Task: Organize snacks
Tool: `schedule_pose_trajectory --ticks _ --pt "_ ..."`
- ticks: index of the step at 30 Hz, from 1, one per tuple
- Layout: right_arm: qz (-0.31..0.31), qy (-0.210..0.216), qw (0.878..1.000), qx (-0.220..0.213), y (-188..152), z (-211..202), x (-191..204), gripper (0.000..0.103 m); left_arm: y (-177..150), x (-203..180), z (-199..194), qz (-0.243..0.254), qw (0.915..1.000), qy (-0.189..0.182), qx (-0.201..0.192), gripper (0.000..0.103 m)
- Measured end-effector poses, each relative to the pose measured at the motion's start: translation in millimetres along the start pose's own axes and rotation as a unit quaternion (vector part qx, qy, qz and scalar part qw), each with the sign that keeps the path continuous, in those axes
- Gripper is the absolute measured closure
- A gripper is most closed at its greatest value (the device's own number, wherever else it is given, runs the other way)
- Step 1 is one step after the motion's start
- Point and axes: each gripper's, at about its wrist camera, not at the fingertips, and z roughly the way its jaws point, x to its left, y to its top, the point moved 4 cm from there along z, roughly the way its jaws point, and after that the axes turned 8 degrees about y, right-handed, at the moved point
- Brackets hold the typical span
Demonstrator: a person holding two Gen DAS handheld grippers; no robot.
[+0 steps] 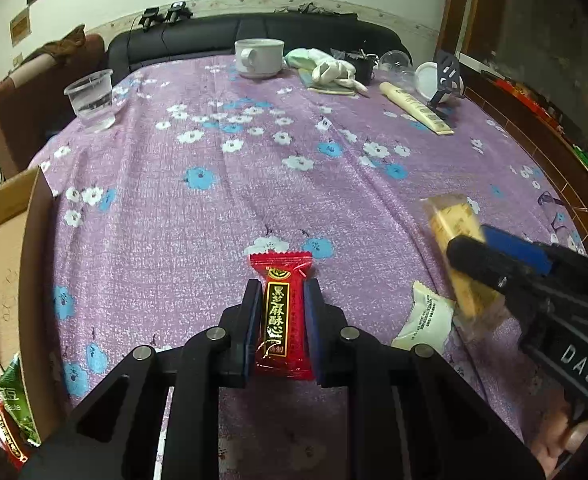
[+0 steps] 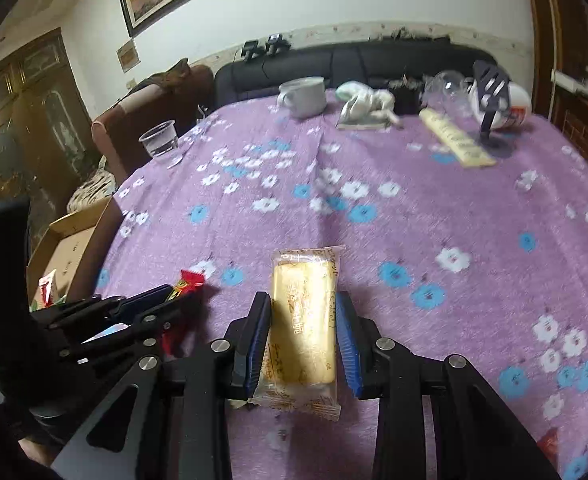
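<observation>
left gripper [image 1: 281,300] clamped the red candy packet [image 1: 283,316] | right gripper [image 2: 304,320] gripped the yellow biscuit pack [image 2: 304,320] | both were above the purple flowered cloth [image 1: 253,184]

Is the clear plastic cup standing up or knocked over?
Standing up. The plastic cup sits upright on the purple tablecloth, open rim on top.

Three snacks: red candy [image 1: 282,316], yellow biscuit [image 2: 304,328], white packet [image 1: 426,320].

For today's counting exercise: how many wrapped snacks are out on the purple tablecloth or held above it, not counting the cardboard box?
3. The red candy is in the left gripper, the yellow biscuit pack in the right gripper, and a white packet lies on the cloth. Others may be hidden.
</observation>
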Motion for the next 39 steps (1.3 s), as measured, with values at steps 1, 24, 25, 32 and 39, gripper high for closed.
schedule_pose_trajectory --ticks 1,24,25,32,39 --pt "0.003 0.006 1.000 -0.002 0 -1 0 0.070 0 0 -2 0.001 1.0000 0.002 -0.005 0.085" --pt "0.002 0.013 1.000 -0.013 0 -7 4 0.070 -6 -7 3 0.035 0.9992 0.019 0.008 0.086" --pt "0.002 0.013 1.000 -0.013 0 -7 4 0.070 -5 -7 1 0.032 0.9994 0.016 0.005 0.087" --pt "-0.002 0.016 1.000 -0.024 1 -11 7 0.070 5 0 -16 0.010 0.9988 0.018 -0.044 0.086" --pt "-0.018 0.014 0.999 -0.027 0 -12 14 0.070 9 3 -23 0.007 0.9974 0.028 -0.066 0.086"
